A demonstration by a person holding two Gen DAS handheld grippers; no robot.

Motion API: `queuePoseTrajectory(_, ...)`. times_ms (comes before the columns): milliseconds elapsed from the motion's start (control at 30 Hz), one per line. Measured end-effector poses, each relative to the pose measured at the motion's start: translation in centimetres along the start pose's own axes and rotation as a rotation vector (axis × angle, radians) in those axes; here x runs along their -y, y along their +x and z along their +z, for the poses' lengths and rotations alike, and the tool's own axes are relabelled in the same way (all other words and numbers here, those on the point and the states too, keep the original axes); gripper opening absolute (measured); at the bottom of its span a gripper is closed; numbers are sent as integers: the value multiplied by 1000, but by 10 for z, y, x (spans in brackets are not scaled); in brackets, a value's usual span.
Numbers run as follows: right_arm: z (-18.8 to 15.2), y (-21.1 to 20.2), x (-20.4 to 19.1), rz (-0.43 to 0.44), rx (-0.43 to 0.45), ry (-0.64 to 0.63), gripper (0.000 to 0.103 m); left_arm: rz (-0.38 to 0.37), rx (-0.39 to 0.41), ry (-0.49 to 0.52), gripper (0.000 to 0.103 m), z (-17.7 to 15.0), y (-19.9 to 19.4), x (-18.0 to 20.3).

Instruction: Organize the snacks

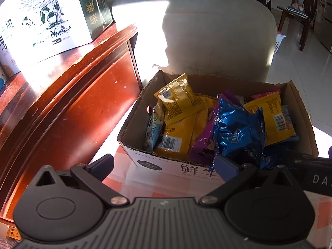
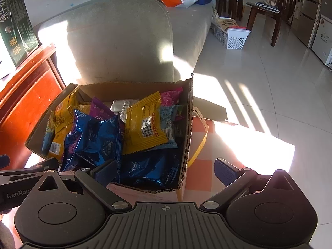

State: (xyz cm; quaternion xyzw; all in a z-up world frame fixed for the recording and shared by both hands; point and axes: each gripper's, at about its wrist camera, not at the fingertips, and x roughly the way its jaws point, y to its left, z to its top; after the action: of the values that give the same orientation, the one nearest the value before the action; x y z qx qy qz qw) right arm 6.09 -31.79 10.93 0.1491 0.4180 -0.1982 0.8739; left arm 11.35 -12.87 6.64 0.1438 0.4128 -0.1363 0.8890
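We see an open cardboard box (image 1: pixel 132 128) in the lower middle of both views, filled with wrapped snacks and sitting on an orange-and-white checked cloth (image 2: pixel 199 176). A crinkled blue foil packet (image 2: pixel 95 137) lies near the front of the box, with a purple packet (image 1: pixel 201 147) touching it and a yellow packet (image 2: pixel 145 124) showing its barcode just beside it. More yellow packets (image 1: pixel 178 103) lean against the box's left wall in the left wrist view, and a pink wrapper (image 2: pixel 171 96) shows at the back right corner.

Our left gripper (image 1: pixel 164 166) sits at the bottom of its frame, its jaws spread wide and holding nothing, in front of the box's printed front wall. Our right gripper (image 2: pixel 165 169) is likewise spread and empty, one blue-padded finger (image 2: pixel 105 171) overlapping the blue foil at the box's near edge.

Behind the box stands a grey upholstered chair back (image 1: pixel 217 35). At the left runs a red wooden cabinet (image 1: pixel 68 95), with a milk carton printed with a cow (image 1: pixel 41 18) on it in the upper left.
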Motion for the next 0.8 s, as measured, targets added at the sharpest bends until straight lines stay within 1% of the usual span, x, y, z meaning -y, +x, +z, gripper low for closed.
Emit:
queuePoseTrajectory(133,-1,1,-3,-7,-3,-16,100,3,5,4,102,0,-1,0)
queuePoseTrajectory(467,-3,3,-10,-46,13,-51,100,54,20,39,102,1,-2,4)
queuePoseTrajectory(800,-1,5,-10,-47,9,-41,100,62,23,42,101,2,-1,4)
